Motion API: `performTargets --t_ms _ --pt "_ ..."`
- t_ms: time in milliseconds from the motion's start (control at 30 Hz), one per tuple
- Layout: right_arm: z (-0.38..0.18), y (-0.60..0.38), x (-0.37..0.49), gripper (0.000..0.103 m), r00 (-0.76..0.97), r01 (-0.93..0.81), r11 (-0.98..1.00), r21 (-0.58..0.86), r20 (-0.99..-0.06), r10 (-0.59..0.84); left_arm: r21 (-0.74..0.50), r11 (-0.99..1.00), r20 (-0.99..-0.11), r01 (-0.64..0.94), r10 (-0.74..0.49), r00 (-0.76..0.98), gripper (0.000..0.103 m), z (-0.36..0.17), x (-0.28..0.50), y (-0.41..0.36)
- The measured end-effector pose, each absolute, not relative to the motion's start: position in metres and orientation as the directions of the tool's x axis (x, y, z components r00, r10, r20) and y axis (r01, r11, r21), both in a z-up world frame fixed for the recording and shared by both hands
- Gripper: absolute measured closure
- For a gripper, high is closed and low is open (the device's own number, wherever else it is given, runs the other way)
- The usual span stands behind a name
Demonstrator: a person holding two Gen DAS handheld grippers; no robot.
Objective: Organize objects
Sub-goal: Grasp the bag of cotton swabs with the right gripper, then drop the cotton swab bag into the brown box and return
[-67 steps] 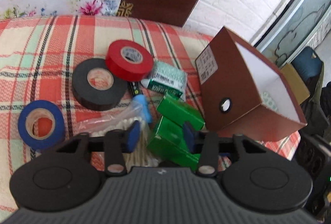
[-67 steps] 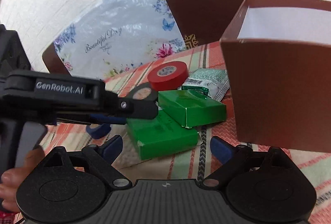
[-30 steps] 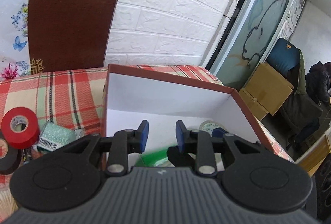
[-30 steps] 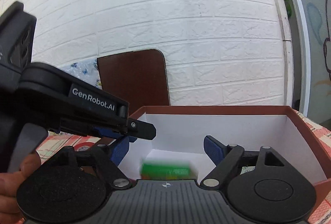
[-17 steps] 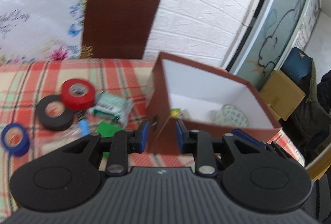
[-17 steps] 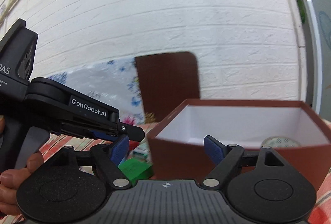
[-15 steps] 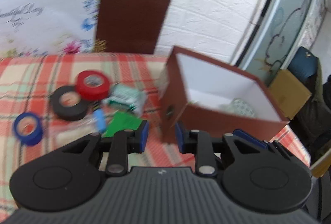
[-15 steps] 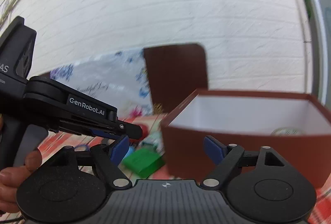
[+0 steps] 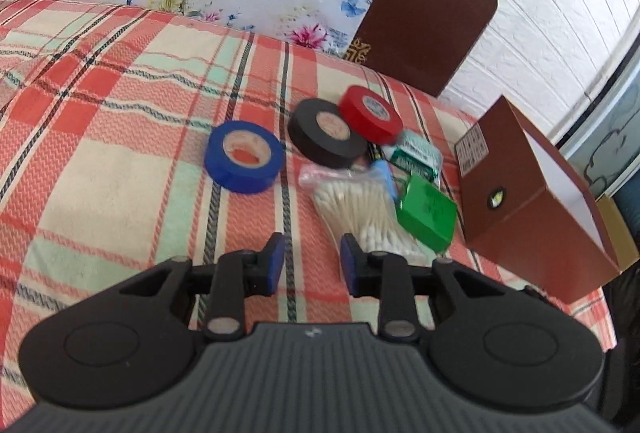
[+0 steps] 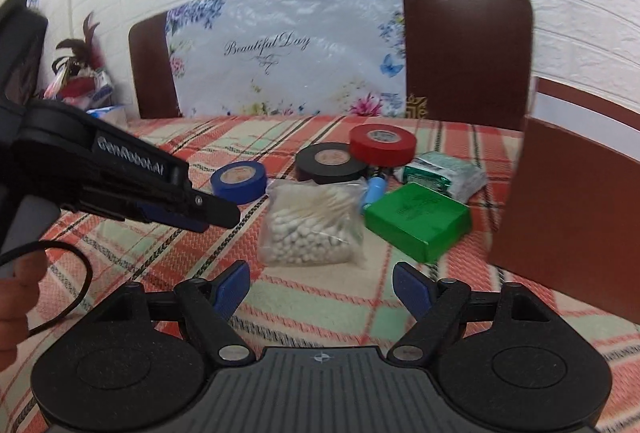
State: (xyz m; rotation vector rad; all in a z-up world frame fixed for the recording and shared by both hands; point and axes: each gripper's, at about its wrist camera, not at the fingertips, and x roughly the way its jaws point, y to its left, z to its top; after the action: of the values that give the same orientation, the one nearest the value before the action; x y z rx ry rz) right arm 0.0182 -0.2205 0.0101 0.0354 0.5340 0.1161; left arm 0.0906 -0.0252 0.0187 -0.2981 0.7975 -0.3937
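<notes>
On the plaid cloth lie a blue tape roll (image 9: 243, 162), a black tape roll (image 9: 326, 138), a red tape roll (image 9: 370, 115), a bag of cotton swabs (image 9: 362, 211), a green box (image 9: 426, 217) and a green-white packet (image 9: 418, 156). The brown box (image 9: 532, 205) stands at the right. My left gripper (image 9: 311, 265) is open and empty, above the cloth in front of the swabs; it shows from the side in the right wrist view (image 10: 200, 211). My right gripper (image 10: 322, 283) is open and empty, in front of the swab bag (image 10: 316, 227) and green box (image 10: 418, 221).
A small blue item (image 10: 374, 189) lies between the swabs and the packet (image 10: 444, 171). Two brown chair backs (image 10: 466, 49) and a flowered plastic bag (image 10: 288, 49) stand behind the table. The brown box wall (image 10: 576, 225) is close at the right.
Both grippers have drawn back from the brown box toward the pile on the cloth. One green box went into the brown box; the left gripper's jaws stand wider apart than half a second ago.
</notes>
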Motion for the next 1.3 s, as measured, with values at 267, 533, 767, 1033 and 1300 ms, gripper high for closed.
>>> performTargets --t_ms 267,533,767,1033,1300 --pt "0.002 -0.216 0.061 0.023 0.820 -0.104 0.992 0.066 -0.559 0.123 -0.420 0.860 -0.641 0.290 -0.508 0.576 0.037 0.019 0.131 -0.047" --pt "-0.003 -0.197 0.058 0.047 0.826 -0.150 0.988 -0.028 -0.553 0.110 -0.462 0.816 -0.641 0.347 -0.578 0.506 0.070 0.000 0.132 -0.058" --pt "0.017 -0.180 0.018 0.055 0.919 -0.108 0.982 -0.153 -0.391 0.040 -0.366 0.814 -0.592 0.451 -0.578 0.562 0.076 0.051 0.101 -0.067" --pt "0.068 -0.219 -0.018 0.055 0.978 0.044 0.985 -0.166 -0.196 -0.076 -0.193 0.757 -0.481 0.624 -0.627 0.613 0.076 0.112 0.072 -0.127" --pt "0.076 -0.296 -0.043 0.055 0.951 0.229 0.963 -0.144 -0.177 -0.252 -0.235 0.661 -0.491 0.713 -0.714 0.500 0.076 0.111 0.082 -0.224"
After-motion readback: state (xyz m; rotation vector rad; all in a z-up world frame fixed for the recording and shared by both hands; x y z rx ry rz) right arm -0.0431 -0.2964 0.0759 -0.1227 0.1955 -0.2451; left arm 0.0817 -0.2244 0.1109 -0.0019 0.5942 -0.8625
